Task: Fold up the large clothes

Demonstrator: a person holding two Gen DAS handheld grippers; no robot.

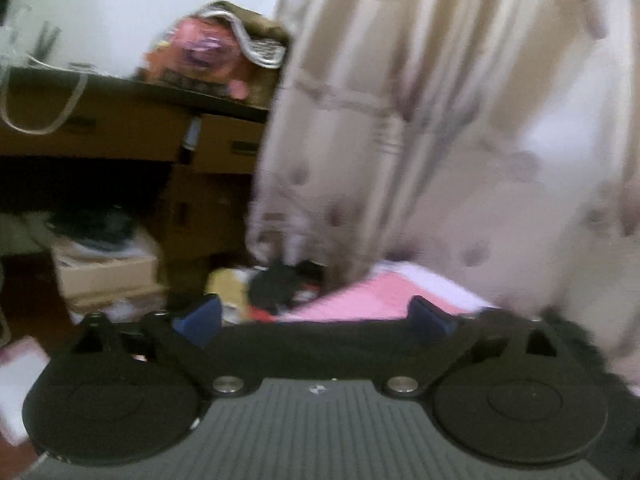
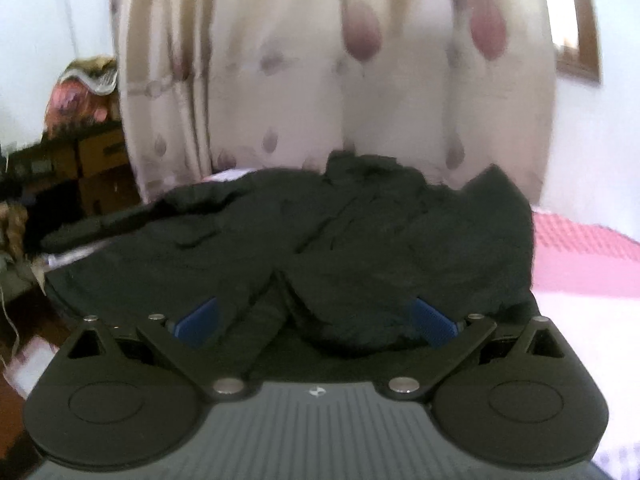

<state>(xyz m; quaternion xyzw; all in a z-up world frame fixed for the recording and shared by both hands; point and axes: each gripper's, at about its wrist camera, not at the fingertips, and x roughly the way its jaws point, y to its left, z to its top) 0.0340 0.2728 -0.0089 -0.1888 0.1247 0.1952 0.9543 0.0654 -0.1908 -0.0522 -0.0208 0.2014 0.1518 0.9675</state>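
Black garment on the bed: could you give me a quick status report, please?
Left gripper open, nothing gripped. Right gripper open, pads apart over black garment. Garment bunched on pink bed cover, not folded flat. Curtain behind, nothing blocking.

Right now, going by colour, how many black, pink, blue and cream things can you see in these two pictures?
Black: 1, the garment lying rumpled on the bed.
Pink: 1, the bed cover under it.
Blue: 4, the pads on the fingers, two on the left gripper and two on the right gripper.
Cream: 1, the spotted curtain behind.
Total: 7
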